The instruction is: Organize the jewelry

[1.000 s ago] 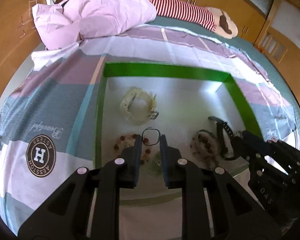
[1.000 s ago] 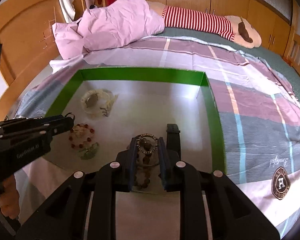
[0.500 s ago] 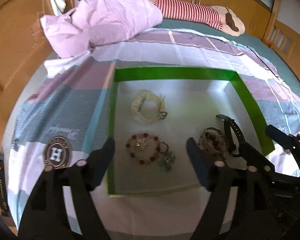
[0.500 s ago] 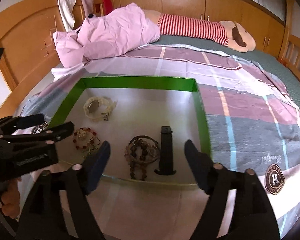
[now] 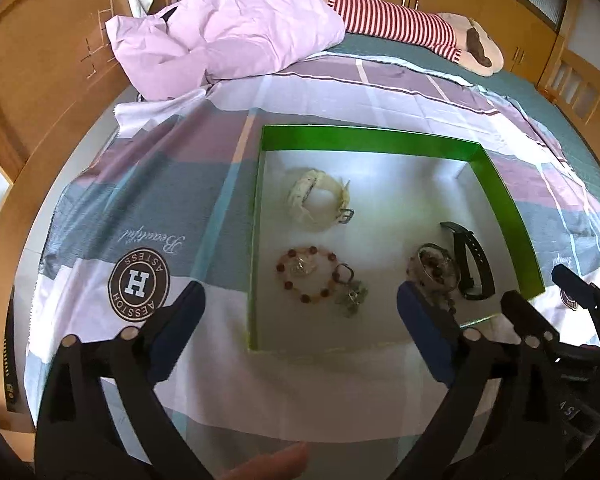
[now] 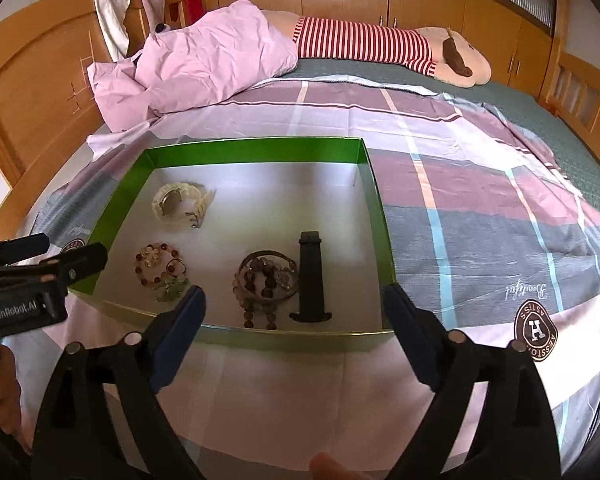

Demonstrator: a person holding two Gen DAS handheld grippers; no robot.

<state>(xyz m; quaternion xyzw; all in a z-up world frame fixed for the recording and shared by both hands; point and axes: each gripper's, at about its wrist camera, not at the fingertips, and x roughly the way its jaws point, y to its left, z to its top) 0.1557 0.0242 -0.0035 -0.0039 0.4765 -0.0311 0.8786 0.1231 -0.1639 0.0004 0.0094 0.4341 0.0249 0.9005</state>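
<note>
A green-walled tray (image 5: 364,143) (image 6: 256,148) lies on the bed. In it lie a cream watch (image 5: 318,202) (image 6: 178,203), a red bead bracelet (image 5: 306,274) (image 6: 154,264), a small black ring with a green charm (image 5: 350,288) (image 6: 174,280), a brown bead bracelet with a bangle (image 5: 436,270) (image 6: 266,278) and a black strap (image 5: 470,260) (image 6: 311,276). My left gripper (image 5: 300,316) is open and empty, held back above the tray's near edge. My right gripper (image 6: 294,312) is open and empty, above the near wall.
The tray rests on a plaid bedsheet (image 5: 140,208) (image 6: 480,208). A pink duvet (image 5: 228,24) (image 6: 204,64) and a striped plush toy (image 5: 420,32) (image 6: 380,44) lie at the far end. A wooden headboard (image 6: 32,92) stands at the left.
Both grippers opened and drew back from the tray. The left let go of the small black ring, the right let go of the brown bead bracelet; both pieces now lie in the tray.
</note>
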